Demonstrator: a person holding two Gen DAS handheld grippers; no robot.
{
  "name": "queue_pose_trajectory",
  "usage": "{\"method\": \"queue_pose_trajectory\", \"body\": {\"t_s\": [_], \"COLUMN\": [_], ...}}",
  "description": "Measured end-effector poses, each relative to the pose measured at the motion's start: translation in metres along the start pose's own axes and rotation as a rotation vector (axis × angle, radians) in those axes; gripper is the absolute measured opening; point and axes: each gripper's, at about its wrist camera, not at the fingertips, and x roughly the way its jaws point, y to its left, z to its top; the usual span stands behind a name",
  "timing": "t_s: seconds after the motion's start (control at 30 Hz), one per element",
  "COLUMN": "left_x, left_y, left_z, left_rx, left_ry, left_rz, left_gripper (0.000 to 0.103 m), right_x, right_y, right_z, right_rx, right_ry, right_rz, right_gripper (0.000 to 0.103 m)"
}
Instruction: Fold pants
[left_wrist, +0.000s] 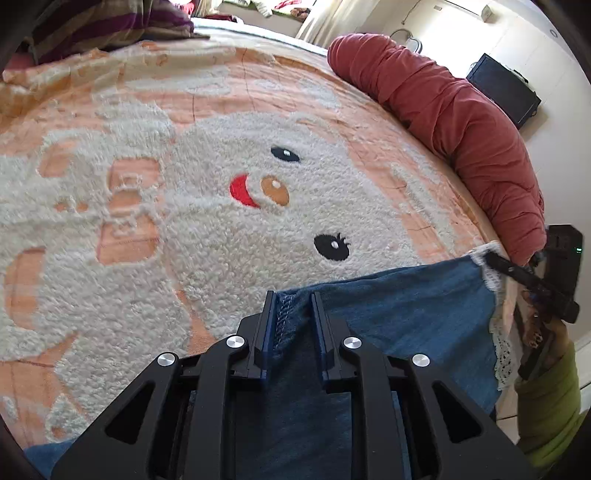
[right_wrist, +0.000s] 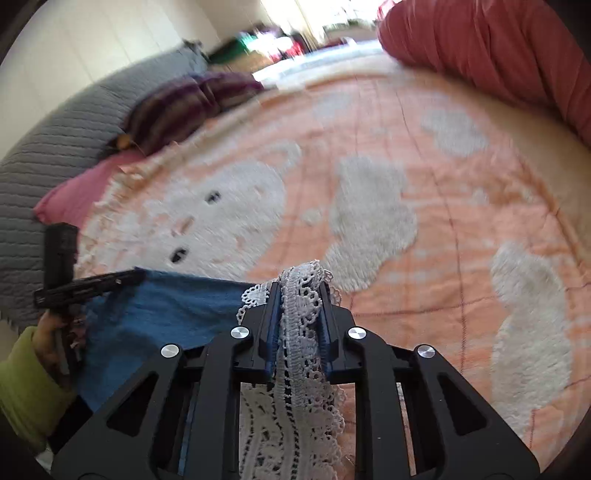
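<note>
The left hand-held gripper (left_wrist: 293, 308) is nearly closed, its pads pinching a stitched corner of the blue denim pants (left_wrist: 406, 314). The right hand-held gripper (right_wrist: 299, 299) is likewise clamped down, on the white lace trim (right_wrist: 301, 325) at the opposite corner of the same edge. No earlier picture is given, so I say nothing of how the jaws got there.

The pants lie at the near edge of the bed, with their gripped edge stretched between the two grippers. Beyond that edge spreads the peach bear blanket (left_wrist: 258, 122), whose white bear face sits just past the denim. To the right of the blanket lies a red quilt roll (left_wrist: 461, 122); at its far left corner rests a striped pillow (right_wrist: 177, 107), and beside that a grey quilted pad (right_wrist: 55, 155).

As I judge it, the fold is only starting: both corners are secured, but no fold is visible, so carrying the edge over and flattening remain.

Counted: two grippers, one pair of pants, one blanket, one red roll, one striped pillow. A green sleeve (right_wrist: 26, 387) shows behind the left gripper.
</note>
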Motion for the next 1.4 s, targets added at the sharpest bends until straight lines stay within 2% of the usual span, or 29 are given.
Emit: {"method": "queue_pose_trajectory", "body": {"t_s": [0.07,0.13,0.23,0.3,0.43,0.5,0.53,0.57,0.63,0.7,0.73,0.77,0.9,0.93,1.0,1.03,1.07,1.1,1.23,1.33,1.4], "left_x": [-0.002,0.000,0.003,0.003,-0.007,-0.018,-0.025,-0.030,-0.040,-0.044,-0.045,-0.044,-0.026,-0.019,-0.016,-0.018,-0.018,-0.018,-0.019,-0.026,-0.038], "left_y": [0.001,0.005,0.010,0.011,0.007,0.002,-0.003,-0.009,-0.022,-0.035,-0.043,-0.049,-0.061,-0.059,-0.055,-0.054,-0.053,-0.052,-0.043,-0.043,-0.045], "left_z": [0.000,0.000,-0.002,-0.002,-0.002,-0.003,-0.004,-0.006,-0.015,-0.025,-0.035,-0.041,-0.063,-0.070,-0.079,-0.081,-0.082,-0.083,-0.085,-0.085,-0.088], "left_rx": [0.004,-0.016,-0.028,-0.027,-0.016,-0.012,-0.001,0.015,0.053,0.082,0.100,0.115,0.204,0.218,0.224,0.234,0.236,0.232,0.204,0.197,0.179], "left_ry": [-0.013,-0.010,-0.001,-0.005,-0.040,-0.065,-0.080,-0.091,-0.108,-0.100,-0.085,-0.080,-0.023,0.008,0.018,0.011,0.017,0.024,0.025,0.021,0.005], "left_rz": [0.029,0.035,0.039,0.039,0.066,0.065,0.074,0.093,0.122,0.111,0.103,0.105,0.193,0.223,0.228,0.227,0.238,0.249,0.201,0.204,0.194], "left_gripper": [0.017,0.017,0.020,0.020,0.027,0.035,0.043,0.053,0.056,0.060,0.071,0.077,0.078,0.078,0.079,0.083,0.097,0.098,0.098,0.098,0.098], "right_x": [-0.001,0.011,0.034,0.041,0.025,0.004,-0.003,-0.011,-0.023,-0.025,-0.024,-0.021,-0.006,-0.001,0.009,0.010,0.009,0.008,0.007,0.003,-0.010], "right_y": [0.002,0.002,-0.001,-0.005,-0.001,0.008,0.013,0.020,0.038,0.054,0.065,0.073,0.085,0.082,0.077,0.074,0.072,0.071,0.069,0.071,0.074], "right_z": [0.000,-0.001,-0.005,-0.008,-0.010,-0.014,-0.017,-0.021,-0.032,-0.041,-0.048,-0.053,-0.067,-0.070,-0.077,-0.081,-0.083,-0.085,-0.090,-0.089,-0.087], "right_rx": [-0.015,-0.041,-0.073,-0.082,-0.089,-0.104,-0.118,-0.136,-0.185,-0.232,-0.266,-0.291,-0.318,-0.317,-0.314,-0.319,-0.315,-0.312,-0.306,-0.295,-0.272], "right_ry": [-0.029,0.006,0.070,0.080,0.034,-0.030,-0.053,-0.074,-0.089,-0.075,-0.063,-0.046,0.032,0.054,0.123,0.131,0.122,0.121,0.103,0.093,0.056], "right_rz": [-0.004,-0.060,-0.126,-0.145,-0.205,-0.234,-0.243,-0.242,-0.221,-0.193,-0.190,-0.180,-0.203,-0.222,-0.286,-0.282,-0.277,-0.280,-0.283,-0.283,-0.247], "right_gripper": [0.012,0.014,0.020,0.029,0.041,0.048,0.050,0.050,0.053,0.055,0.055,0.057,0.060,0.060,0.057,0.057,0.057,0.057,0.057,0.059,0.062]}}
